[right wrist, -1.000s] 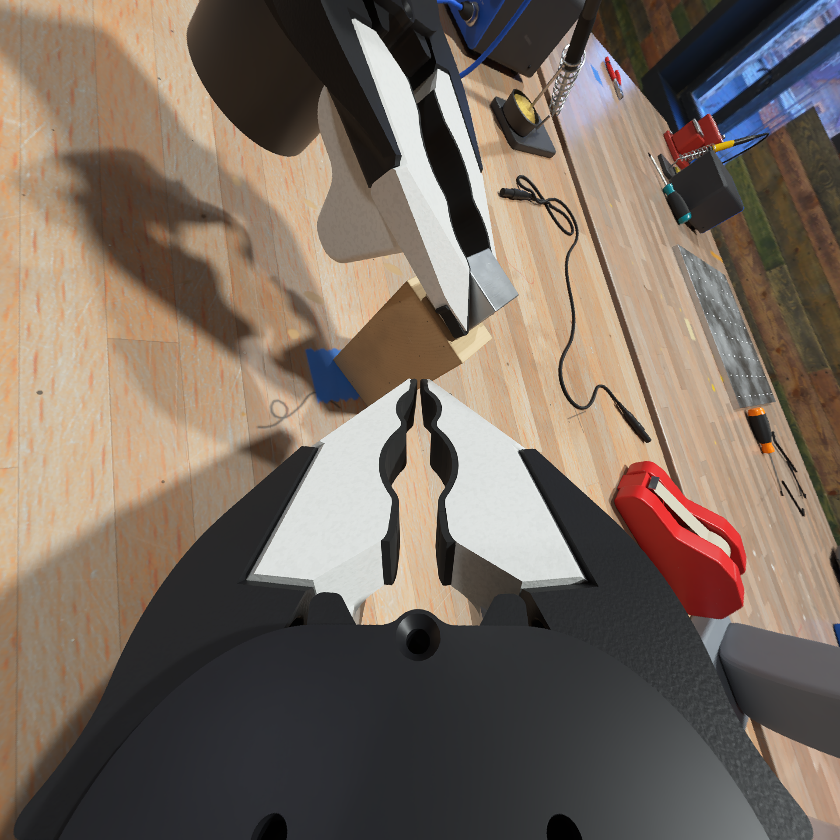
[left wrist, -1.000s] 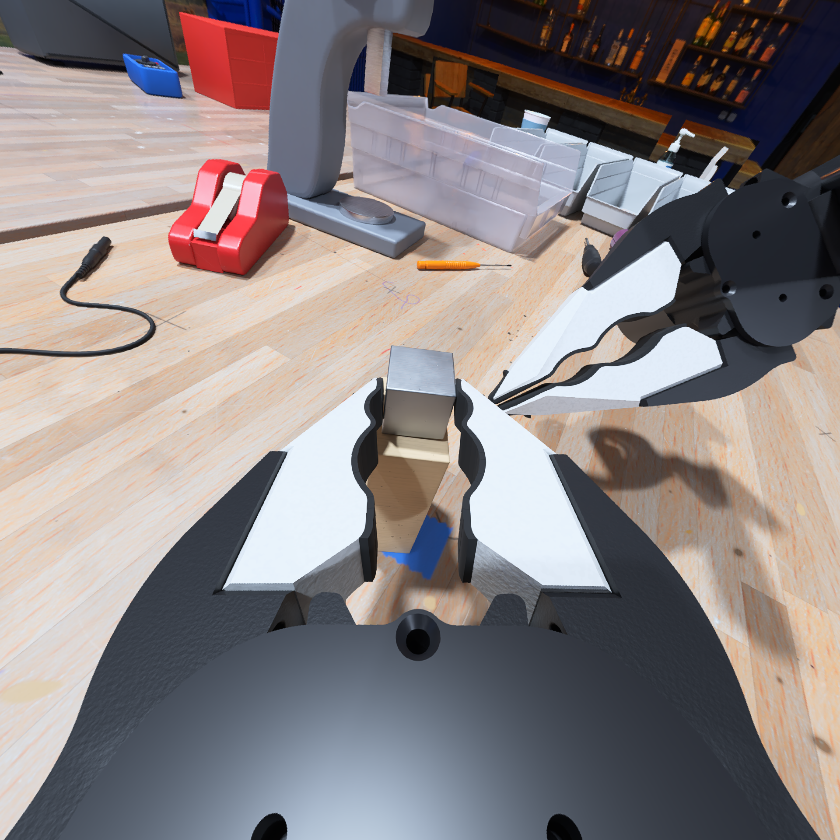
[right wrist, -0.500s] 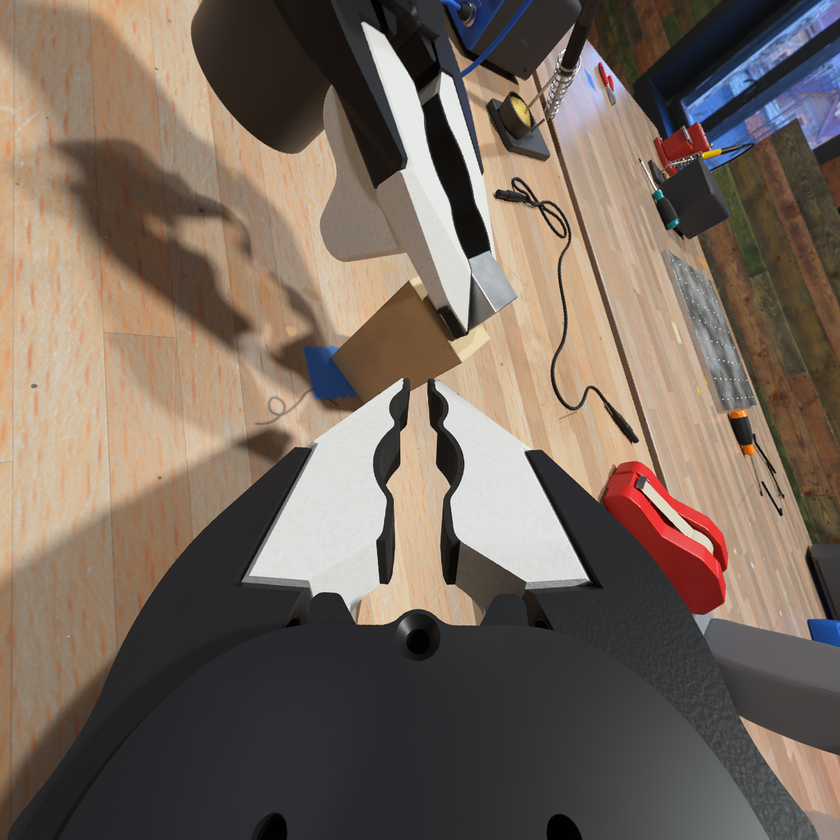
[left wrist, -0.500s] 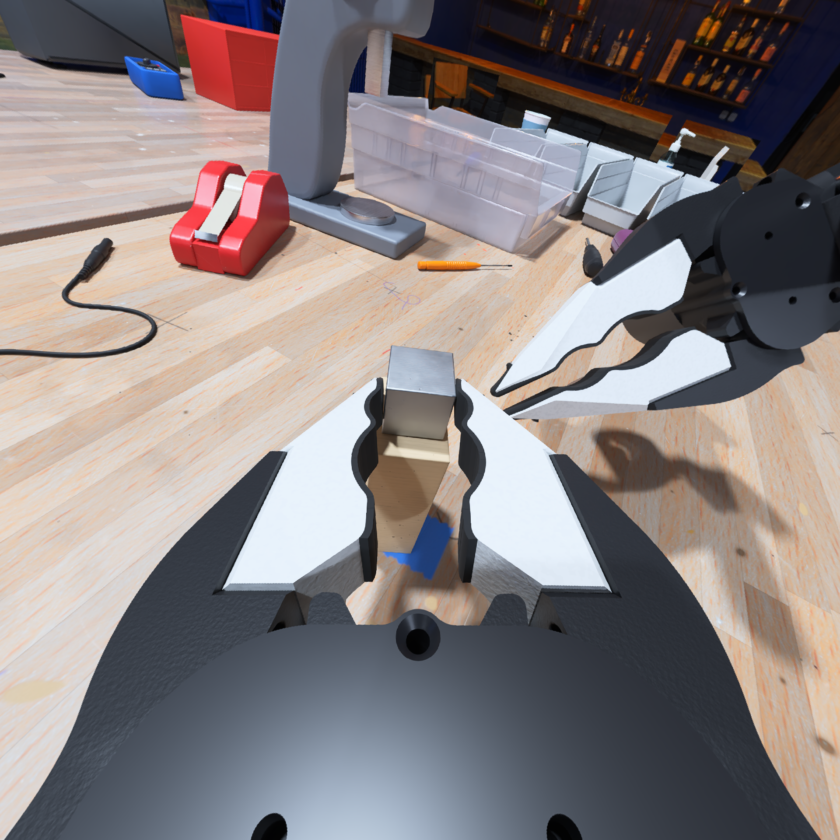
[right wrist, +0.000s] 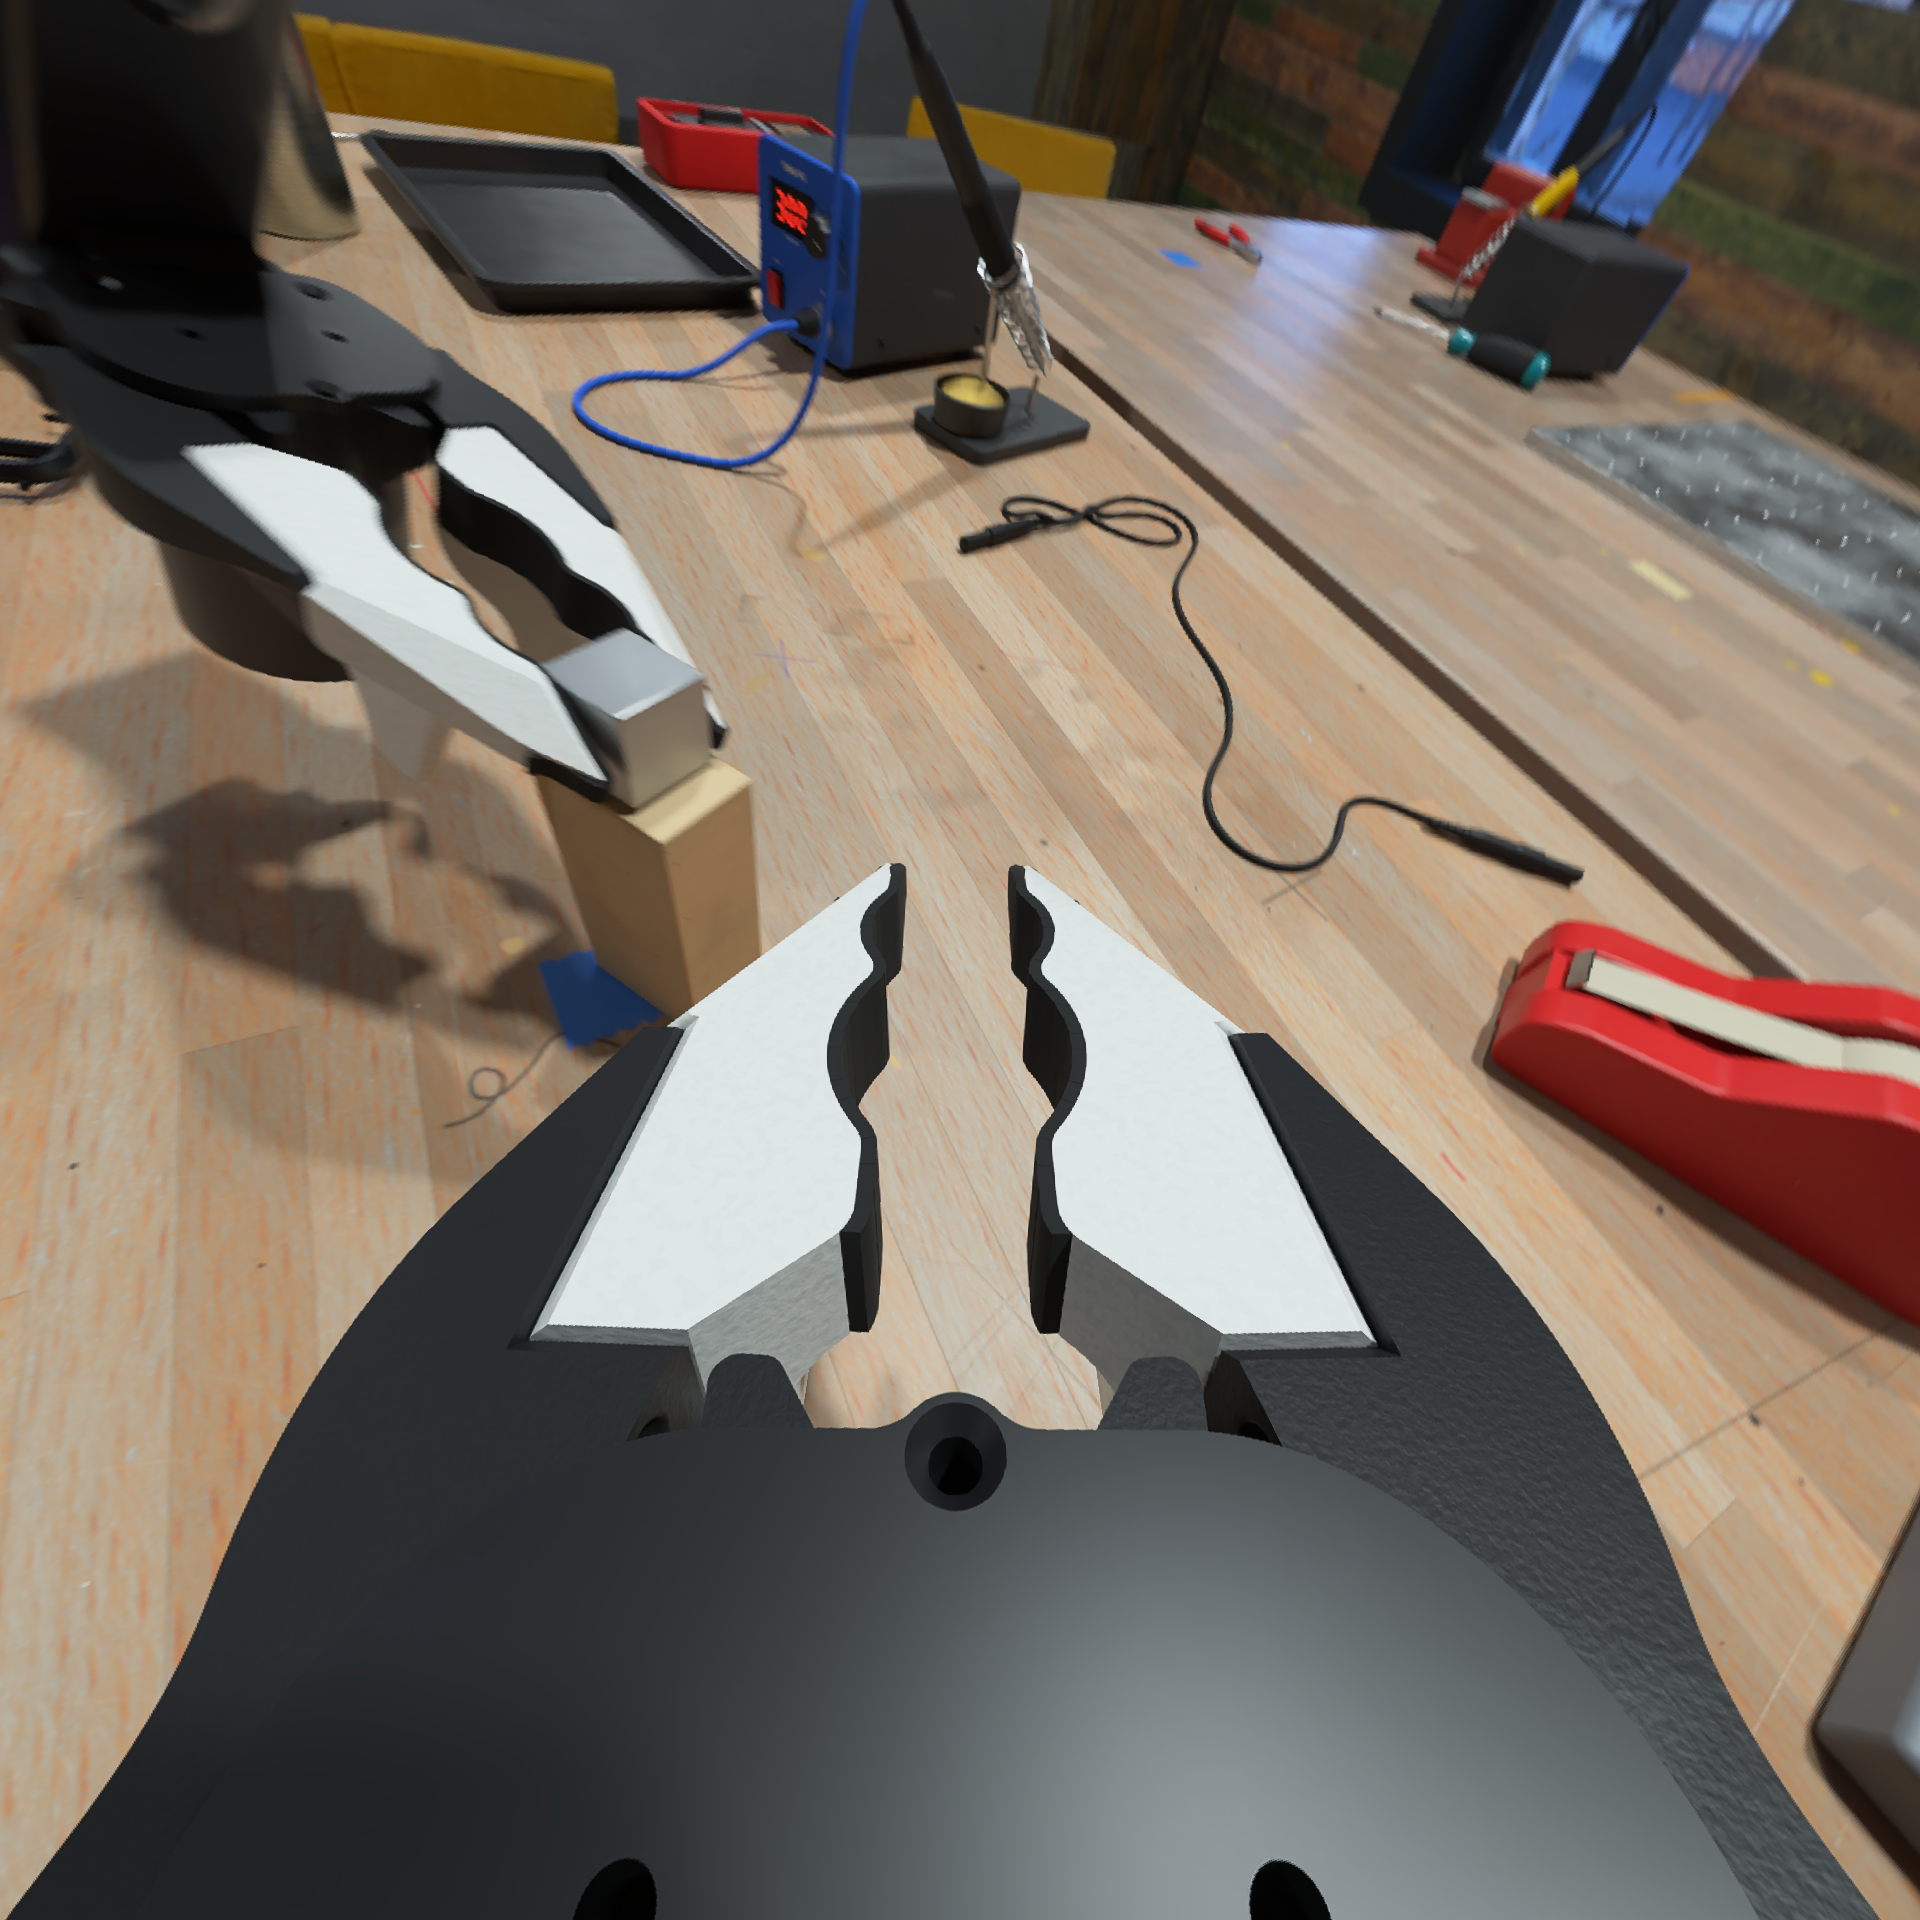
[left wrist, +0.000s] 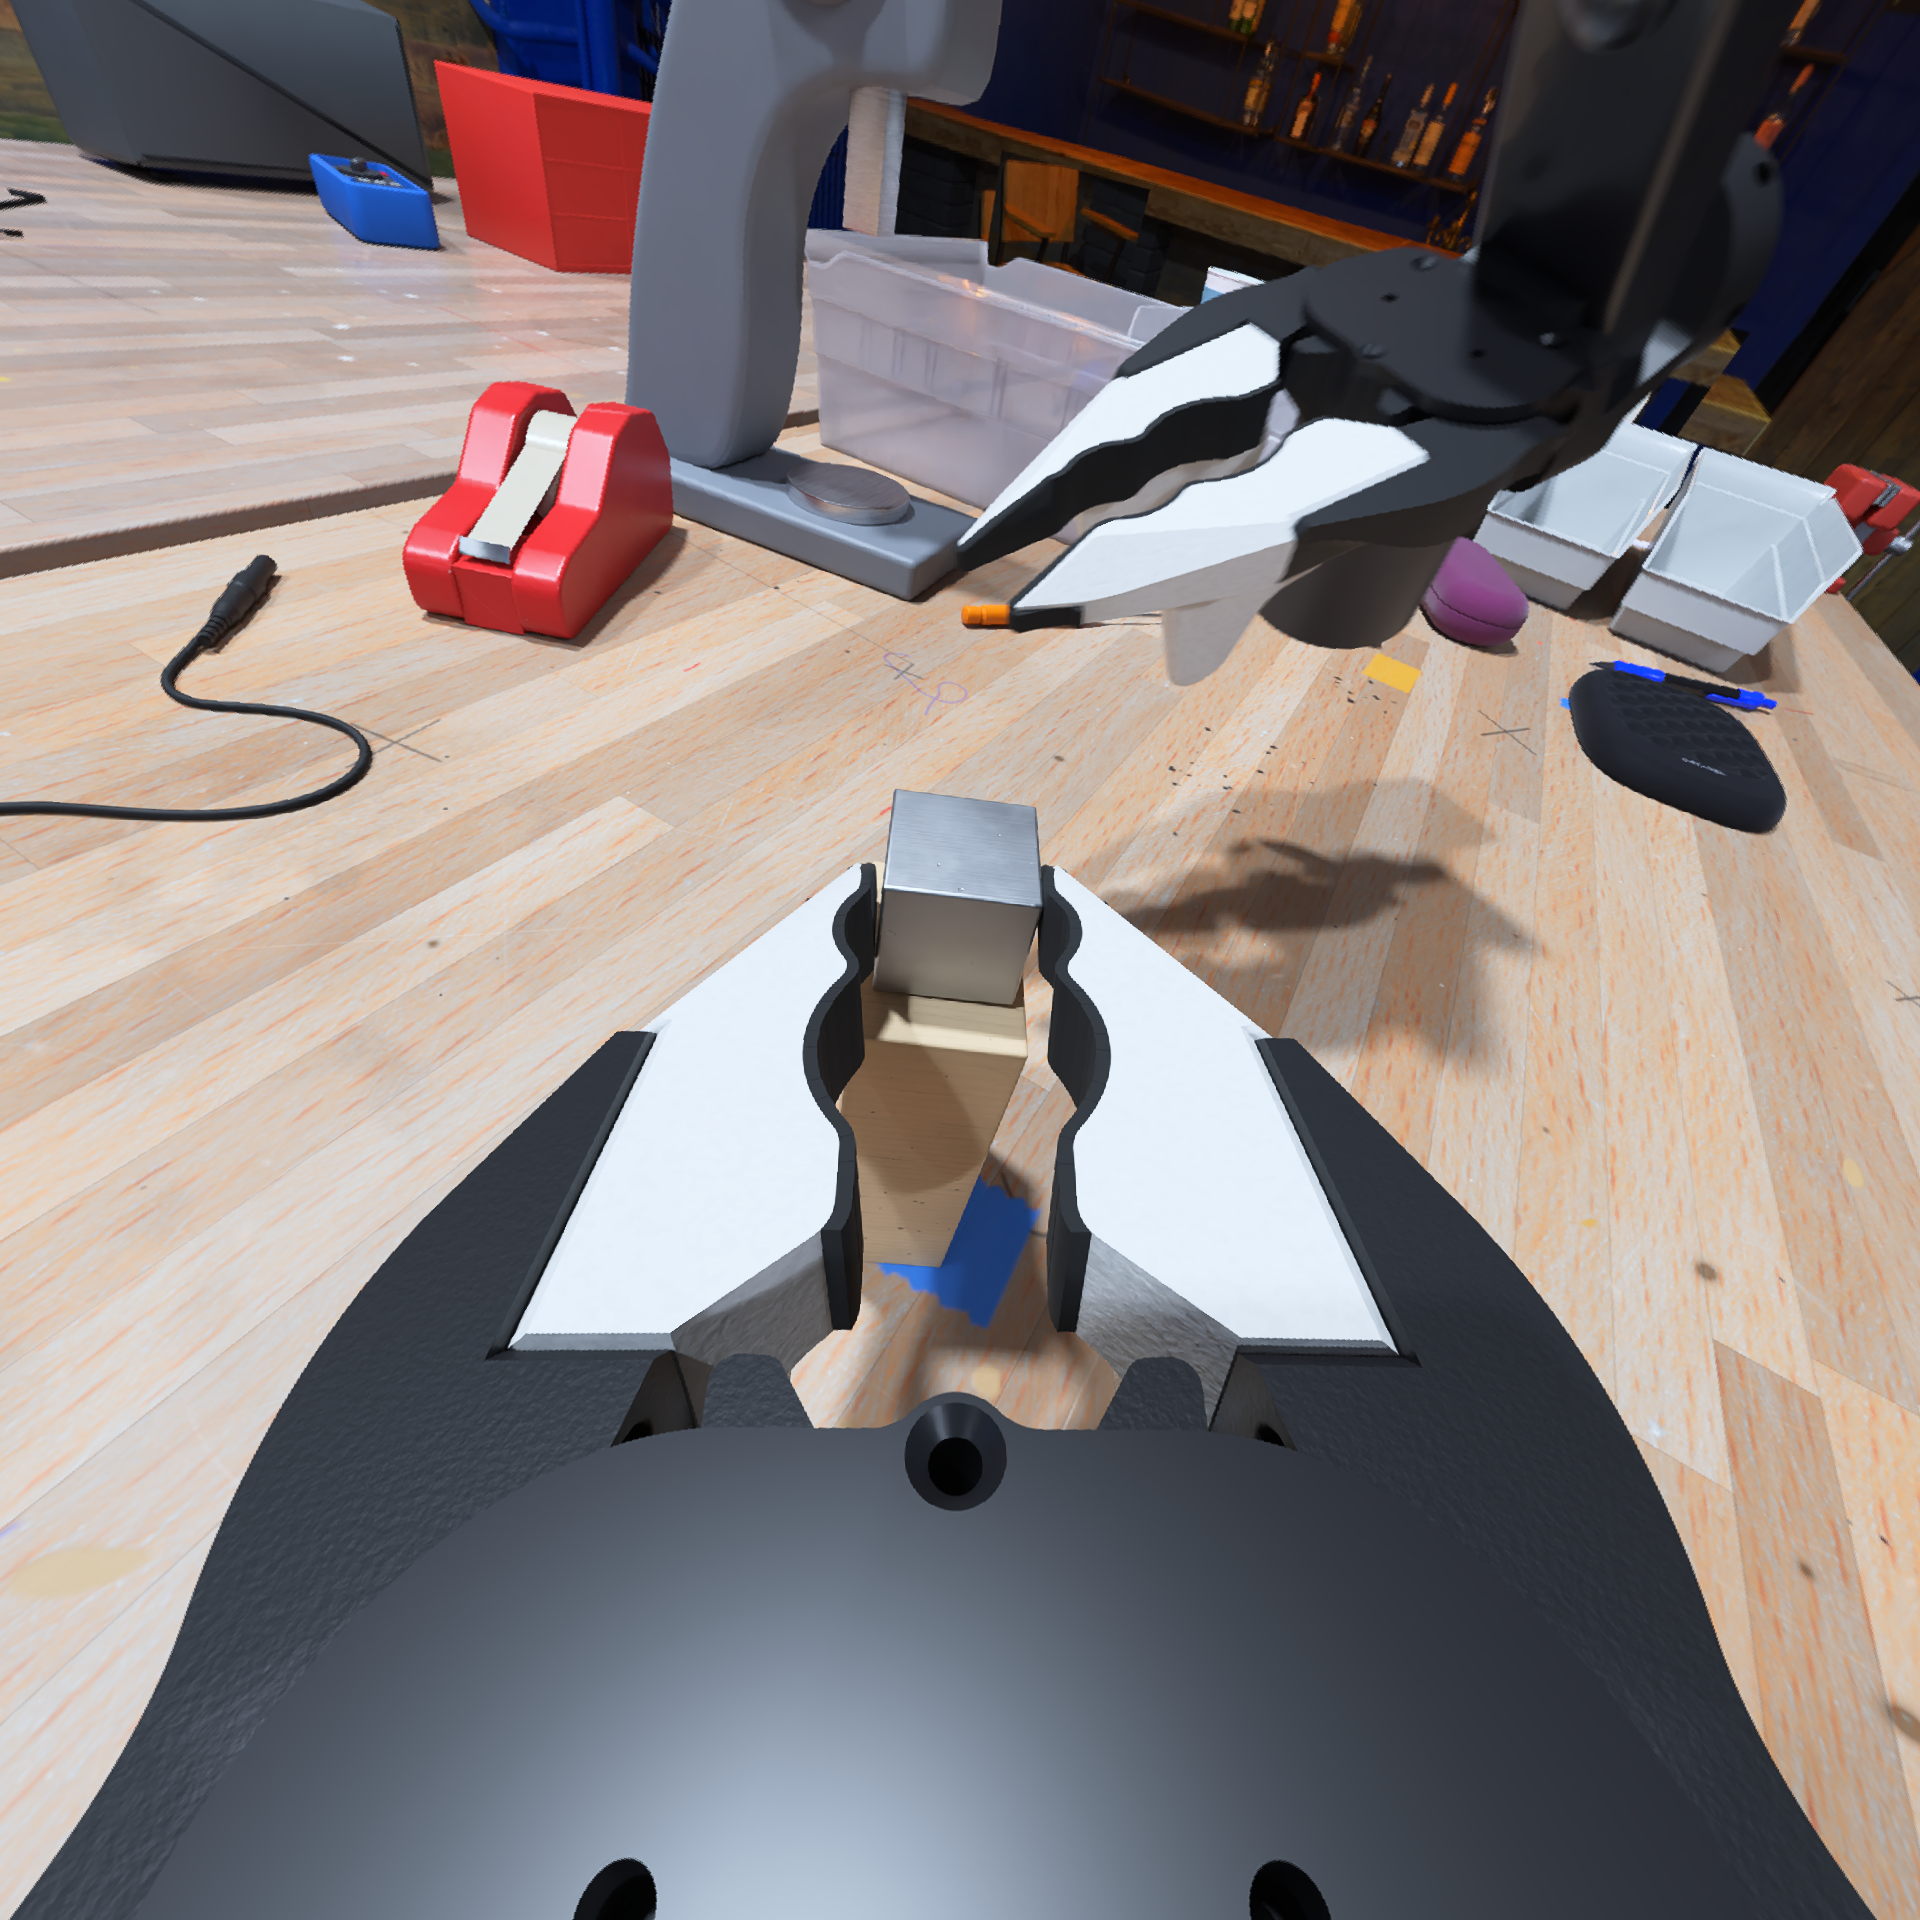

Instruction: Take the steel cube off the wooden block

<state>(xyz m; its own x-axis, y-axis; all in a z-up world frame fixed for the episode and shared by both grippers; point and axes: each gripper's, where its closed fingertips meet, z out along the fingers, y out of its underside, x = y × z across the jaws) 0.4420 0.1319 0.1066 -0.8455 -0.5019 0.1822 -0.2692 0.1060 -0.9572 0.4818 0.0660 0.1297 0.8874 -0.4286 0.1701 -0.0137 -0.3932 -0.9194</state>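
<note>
The left gripper (left wrist: 956, 883) clamps the steel cube (left wrist: 958, 899) to lift it off the wooden block (left wrist: 928, 1117), while the right gripper (right wrist: 956, 883) waits half-open, empty.

Two wrist cameras, crossed views
Left looks close down its fingers; right looks from beside; both share the steel cube (left wrist: 958, 896) (right wrist: 636, 713) on the wooden block (left wrist: 928, 1127) (right wrist: 665, 883).

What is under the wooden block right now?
A blue patch sticks out from beneath the wooden block on the table. The block covers the rest of it, so how far it reaches underneath is hidden.
</note>
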